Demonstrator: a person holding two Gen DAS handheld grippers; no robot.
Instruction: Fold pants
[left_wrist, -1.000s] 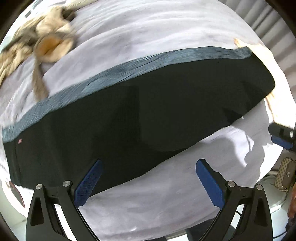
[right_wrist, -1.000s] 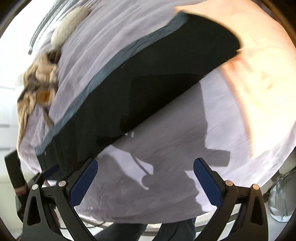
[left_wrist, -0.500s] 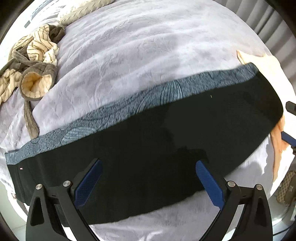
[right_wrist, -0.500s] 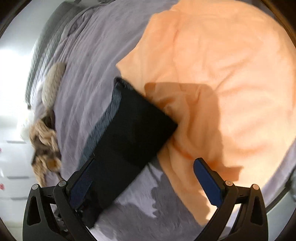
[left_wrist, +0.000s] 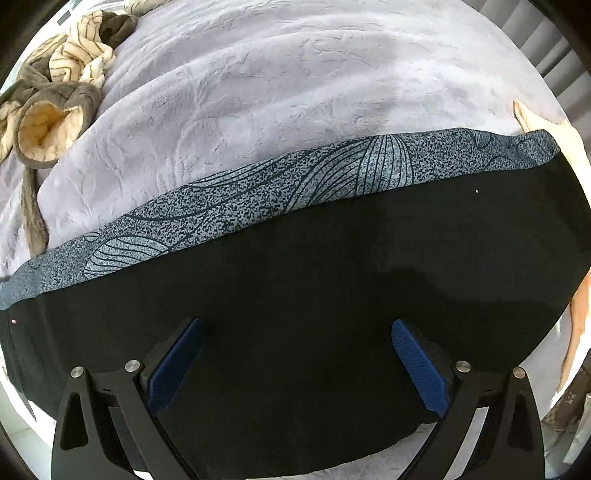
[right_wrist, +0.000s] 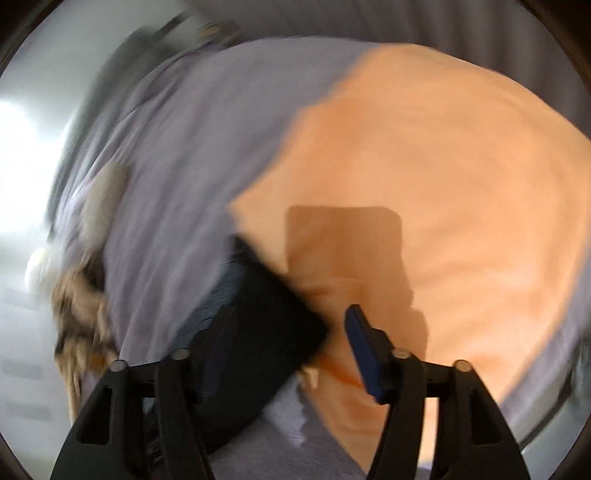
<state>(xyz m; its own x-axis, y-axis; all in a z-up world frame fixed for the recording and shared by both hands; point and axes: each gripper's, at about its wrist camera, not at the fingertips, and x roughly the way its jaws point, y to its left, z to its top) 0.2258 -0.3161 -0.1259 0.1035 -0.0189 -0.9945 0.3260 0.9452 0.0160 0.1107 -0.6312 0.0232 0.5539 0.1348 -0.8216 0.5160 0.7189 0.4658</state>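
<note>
Black pants (left_wrist: 332, 295) with a grey patterned band (left_wrist: 258, 206) lie stretched flat across the lavender bedspread (left_wrist: 295, 92). My left gripper (left_wrist: 295, 365) hangs straight down over their middle, open, with only flat cloth below its blue pads (left_wrist: 177, 365). The right wrist view is blurred. It shows one end of the pants (right_wrist: 258, 332) resting beside an orange cloth (right_wrist: 443, 184). My right gripper (right_wrist: 284, 350) is over that end with its jaws closing. The pants' corner sits between them, and a gap still shows at the right pad (right_wrist: 362, 347).
A heap of beige striped and grey garments (left_wrist: 55, 96) lies at the far left of the bed. The orange cloth's edge (left_wrist: 576, 155) shows at the right. Grey curtains (left_wrist: 546, 48) hang beyond the bed. The bed's near edge runs just under the left gripper.
My left gripper has sunk closer and now sits over the pants. The right gripper has swung to the pants' end by the orange cloth, and its jaws have narrowed.
</note>
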